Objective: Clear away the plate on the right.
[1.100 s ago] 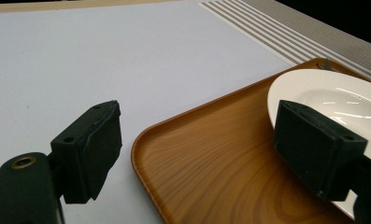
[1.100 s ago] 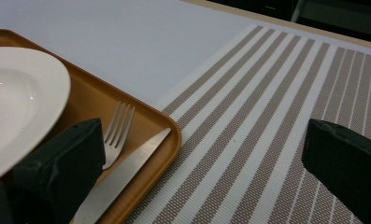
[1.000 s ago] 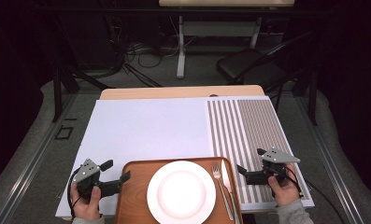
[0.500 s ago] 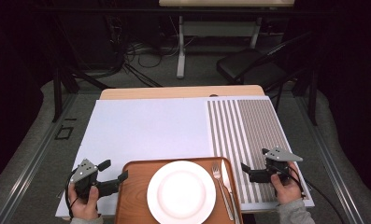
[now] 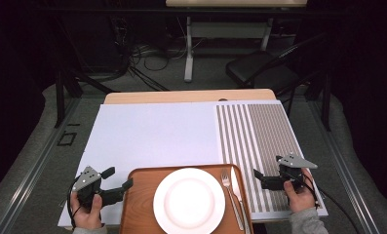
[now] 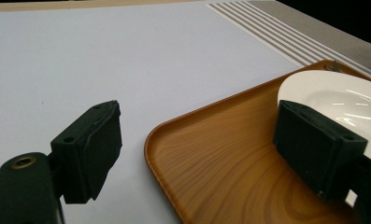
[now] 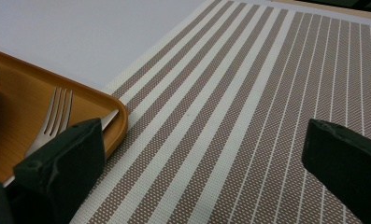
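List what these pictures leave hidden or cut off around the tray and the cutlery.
- Tray: its near edge is cut off by the bottom of the high view.
- Knife: in the right gripper view the right gripper jaw covers all but a bit of blade.
- Fork: handle hidden behind that same jaw.
- Plate: in the left gripper view the left gripper jaw and the right edge hide much of it.
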{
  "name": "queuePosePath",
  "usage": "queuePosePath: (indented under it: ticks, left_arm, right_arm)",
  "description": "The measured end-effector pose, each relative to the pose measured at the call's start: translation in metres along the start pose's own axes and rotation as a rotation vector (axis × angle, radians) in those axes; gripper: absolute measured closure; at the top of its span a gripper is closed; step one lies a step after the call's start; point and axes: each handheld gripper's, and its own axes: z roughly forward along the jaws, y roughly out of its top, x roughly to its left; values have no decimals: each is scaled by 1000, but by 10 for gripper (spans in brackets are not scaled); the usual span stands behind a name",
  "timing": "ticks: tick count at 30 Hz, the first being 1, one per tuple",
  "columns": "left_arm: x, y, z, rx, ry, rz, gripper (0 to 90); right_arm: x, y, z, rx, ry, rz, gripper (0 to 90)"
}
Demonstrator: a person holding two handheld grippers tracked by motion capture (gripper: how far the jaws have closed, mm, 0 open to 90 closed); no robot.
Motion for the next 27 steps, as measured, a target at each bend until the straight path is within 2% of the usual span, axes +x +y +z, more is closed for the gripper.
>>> queuePosePath:
  ticks: [27]
  left_arm:
    - [2, -1, 0, -7, 0, -3, 160]
  right_arm:
    - [-3, -1, -1, 0, 1, 33, 0]
